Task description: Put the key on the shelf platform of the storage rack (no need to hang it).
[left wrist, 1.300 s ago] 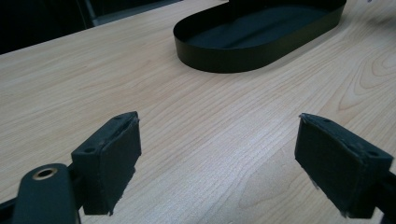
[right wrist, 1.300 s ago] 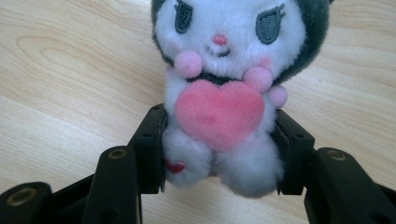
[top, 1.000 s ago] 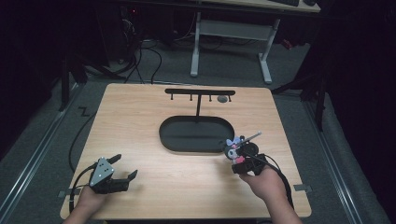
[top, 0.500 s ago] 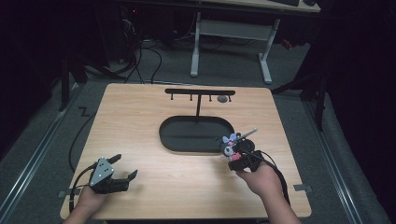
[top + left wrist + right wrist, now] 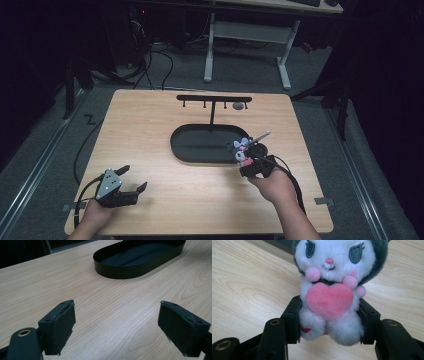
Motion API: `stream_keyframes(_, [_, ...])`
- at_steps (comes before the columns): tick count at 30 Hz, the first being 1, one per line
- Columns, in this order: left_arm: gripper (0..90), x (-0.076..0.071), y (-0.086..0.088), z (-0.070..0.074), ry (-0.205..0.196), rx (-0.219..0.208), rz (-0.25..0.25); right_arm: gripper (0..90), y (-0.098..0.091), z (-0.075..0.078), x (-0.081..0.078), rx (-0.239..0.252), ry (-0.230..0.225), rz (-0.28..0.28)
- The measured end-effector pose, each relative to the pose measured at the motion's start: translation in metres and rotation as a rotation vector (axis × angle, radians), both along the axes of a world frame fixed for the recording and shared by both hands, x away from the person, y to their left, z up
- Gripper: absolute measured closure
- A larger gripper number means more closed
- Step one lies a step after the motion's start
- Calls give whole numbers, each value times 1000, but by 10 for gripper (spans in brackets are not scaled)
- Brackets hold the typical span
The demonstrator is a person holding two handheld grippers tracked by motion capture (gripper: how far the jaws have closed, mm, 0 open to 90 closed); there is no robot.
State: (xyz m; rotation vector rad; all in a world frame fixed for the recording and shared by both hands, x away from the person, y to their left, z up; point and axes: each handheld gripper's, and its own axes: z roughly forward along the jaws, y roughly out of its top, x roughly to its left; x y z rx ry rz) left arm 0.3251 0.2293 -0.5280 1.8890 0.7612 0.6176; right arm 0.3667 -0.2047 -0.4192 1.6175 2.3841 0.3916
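Note:
A white and grey plush toy (image 5: 329,285) with a pink heart on its chest is clamped at the lower body by my right gripper (image 5: 329,322), whose pads press on both its sides. From above, the plush toy (image 5: 242,149) and right gripper (image 5: 246,160) hover at the right end of the black oval tray (image 5: 175,145). A thin metal piece sticks out from the toy to the upper right. My left gripper (image 5: 134,178) rests on the table at the front left, its jaws wide apart. Between the left gripper (image 5: 116,327) jaws there is only bare wood.
A black T-shaped rack (image 5: 212,99) with small hooks rises from the back of the tray, and a small round grey item (image 5: 238,106) hangs near its right end. The tray wall (image 5: 117,272) stands ahead of the left gripper. Dark floor surrounds the wooden table (image 5: 150,120).
My right gripper has shifted slightly left with the plush toy, closer to the tray's right end. The left gripper has stayed where it was.

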Motion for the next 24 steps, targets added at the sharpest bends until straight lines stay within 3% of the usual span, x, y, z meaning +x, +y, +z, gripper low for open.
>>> stream_keyframes(14, [154,-1,2,0,-8,-14,1,479,16,0,34,0,-5,-13])
stream_keyframes(24, [154,-1,2,0,-8,-17,3,478,25,-12,63,4,7,-26])
